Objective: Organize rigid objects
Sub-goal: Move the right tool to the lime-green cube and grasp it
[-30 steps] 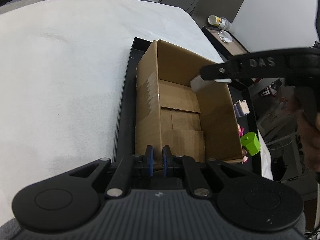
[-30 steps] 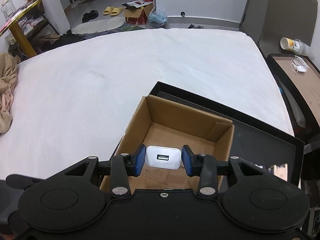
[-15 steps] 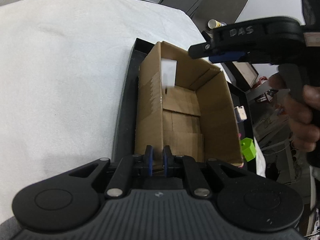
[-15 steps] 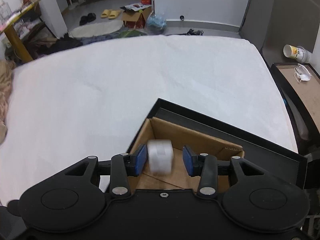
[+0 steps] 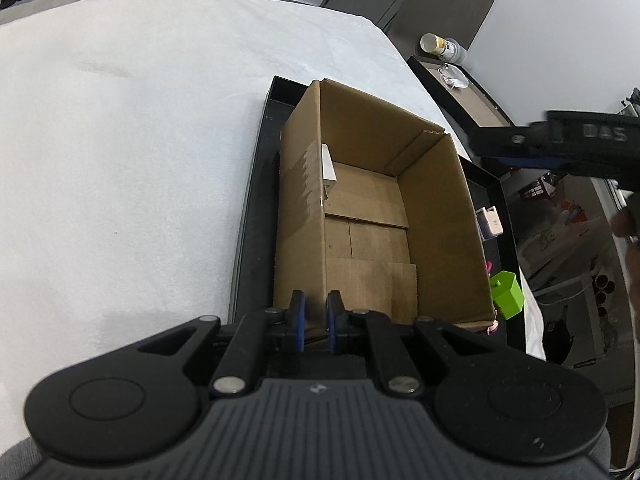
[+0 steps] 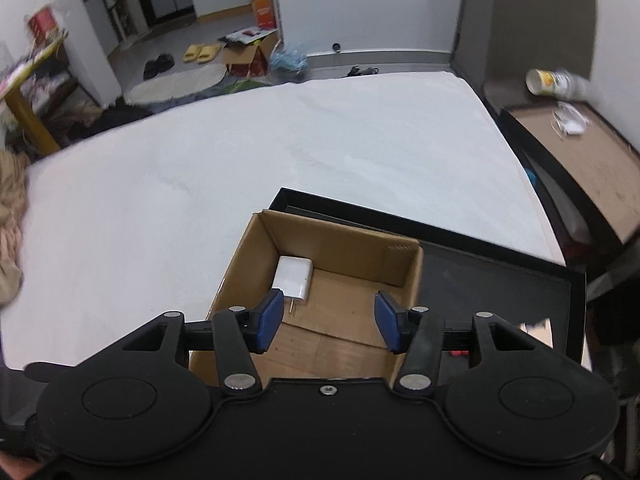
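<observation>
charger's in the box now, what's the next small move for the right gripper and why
Probably swing the right gripper, jaws just opened and empty, toward the green plastic cube beside the brown cardboard box: the white plug charger already lies inside, and the left gripper clamps the box wall.

You have the cardboard box (image 5: 372, 216) standing in the tray (image 5: 256, 208), and the tray lies on the bed (image 5: 140, 140) at its right side. The charger (image 6: 294, 277) is in the box, in the far left corner, leaning against the left wall. Right of the box, still in the tray, sit a small adapter (image 5: 491, 222) and, nearer to you, a cube-shaped block (image 5: 508, 289). A nightstand (image 6: 580, 160) stands right of the bed, with a can (image 6: 554, 82) at its far end and a face mask (image 6: 568, 120) just nearer. Slippers (image 6: 202, 52) lie on the floor beyond the bed.
</observation>
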`<action>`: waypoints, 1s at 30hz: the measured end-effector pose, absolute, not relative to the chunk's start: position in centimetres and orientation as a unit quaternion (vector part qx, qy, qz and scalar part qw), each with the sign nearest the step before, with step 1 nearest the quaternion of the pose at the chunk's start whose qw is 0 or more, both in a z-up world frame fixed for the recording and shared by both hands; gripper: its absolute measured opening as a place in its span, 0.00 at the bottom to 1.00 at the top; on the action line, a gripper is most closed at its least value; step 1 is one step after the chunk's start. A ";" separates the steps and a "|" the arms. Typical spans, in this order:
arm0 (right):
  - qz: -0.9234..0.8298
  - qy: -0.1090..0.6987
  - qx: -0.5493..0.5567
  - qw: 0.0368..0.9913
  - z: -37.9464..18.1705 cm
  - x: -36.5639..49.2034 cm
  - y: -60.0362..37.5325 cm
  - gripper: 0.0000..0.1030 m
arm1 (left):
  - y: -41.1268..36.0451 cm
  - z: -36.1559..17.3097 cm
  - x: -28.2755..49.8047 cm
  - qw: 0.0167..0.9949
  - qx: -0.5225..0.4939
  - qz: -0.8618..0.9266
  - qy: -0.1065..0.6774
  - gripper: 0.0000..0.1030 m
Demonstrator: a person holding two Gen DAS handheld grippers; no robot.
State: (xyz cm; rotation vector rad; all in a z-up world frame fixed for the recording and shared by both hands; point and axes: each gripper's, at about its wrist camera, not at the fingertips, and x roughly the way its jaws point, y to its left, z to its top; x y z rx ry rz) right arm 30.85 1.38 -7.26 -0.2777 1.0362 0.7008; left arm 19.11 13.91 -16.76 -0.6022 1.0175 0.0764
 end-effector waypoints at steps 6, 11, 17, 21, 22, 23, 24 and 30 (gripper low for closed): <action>0.307 0.481 -0.091 0.816 -6.5 31.5 -2.4 0.52 | 13.6 -16.5 19.3 0.831 -0.273 0.044 0.483 0.10; 0.280 0.485 -0.078 0.825 -6.9 31.9 -6.0 0.52 | 13.2 -16.3 19.4 0.832 -0.264 0.050 0.486 0.10; 0.257 0.488 -0.076 0.831 -7.4 32.0 -9.3 0.52 | 12.8 -16.2 19.4 0.832 -0.256 0.057 0.488 0.10; 0.247 0.492 -0.067 0.832 -8.0 32.1 -11.3 0.53 | 12.6 -16.2 19.6 0.832 -0.251 0.062 0.491 0.10; 0.244 0.493 -0.066 0.833 -8.2 32.2 -11.8 0.53 | 12.6 -16.2 19.7 0.832 -0.249 0.063 0.492 0.10; 0.240 0.495 -0.064 0.833 -8.4 32.3 -12.2 0.54 | 12.6 -16.2 19.7 0.832 -0.249 0.064 0.492 0.10; 0.236 0.497 -0.063 0.833 -8.7 32.4 -12.7 0.54 | 12.5 -16.3 19.8 0.831 -0.248 0.065 0.494 0.10; 0.210 0.518 -0.044 0.828 -11.0 32.6 -15.5 0.54 | 11.9 -16.5 20.2 0.829 -0.235 0.072 0.503 0.10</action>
